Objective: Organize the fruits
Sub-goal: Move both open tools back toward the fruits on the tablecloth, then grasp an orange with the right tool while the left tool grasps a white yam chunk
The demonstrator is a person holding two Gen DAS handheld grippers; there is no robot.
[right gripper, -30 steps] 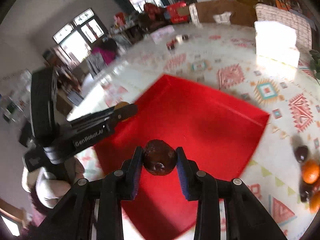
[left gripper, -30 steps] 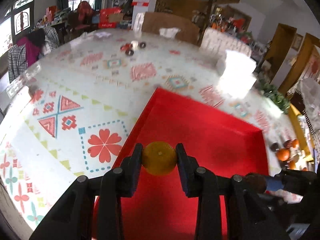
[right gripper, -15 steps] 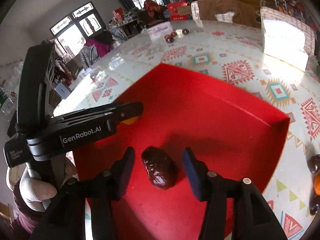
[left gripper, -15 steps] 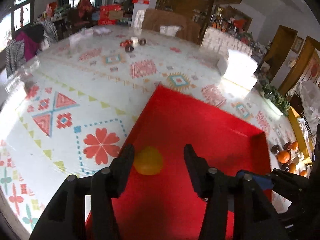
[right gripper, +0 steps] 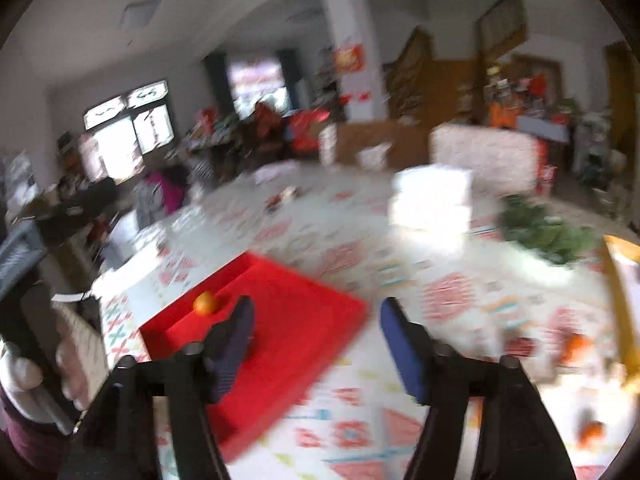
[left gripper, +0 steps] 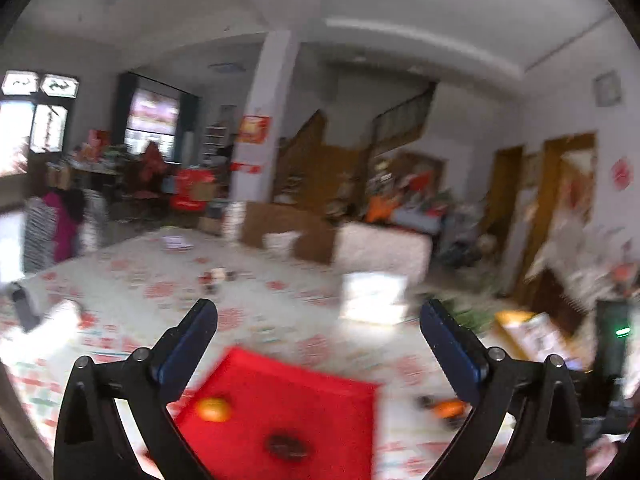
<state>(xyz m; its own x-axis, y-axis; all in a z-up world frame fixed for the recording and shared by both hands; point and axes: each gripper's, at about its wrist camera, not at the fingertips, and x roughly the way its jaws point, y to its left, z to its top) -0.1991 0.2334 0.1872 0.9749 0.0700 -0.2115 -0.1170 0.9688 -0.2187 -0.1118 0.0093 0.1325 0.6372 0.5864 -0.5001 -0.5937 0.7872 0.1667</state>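
Fruits sit in your red tray [left gripper: 328, 404]: an orange one [left gripper: 214, 409] near its left edge and a dark one [left gripper: 286, 445] closer to you, apart from each other. From the right wrist view only the orange fruit [right gripper: 205, 303] shows, lying against the tray's [right gripper: 304, 300] far left wall. More orange and dark fruit [left gripper: 446, 407] lies loose on the counter [left gripper: 256, 320] just off the tray's right side, too blurred to count.

Your left hand-held gripper [left gripper: 318, 318] is spread wide, its jaws opening, with nothing between them. Your right hand-held gripper [right gripper: 316, 312] is also apart and opening, likewise empty; its left finger stands over the tray, its right over the cloth.

The counter wears a pale cloth printed with red and teal geometric motifs. A bright white box [right gripper: 432, 200] stands on it farther back, with green leafy stuff [right gripper: 540, 232] to its right. Around you is a cluttered room: windows [right gripper: 128, 128] on the left, a white pillar [left gripper: 264, 120] with red paper, wooden doors [left gripper: 568, 200] on the right. Both views are motion-blurred.
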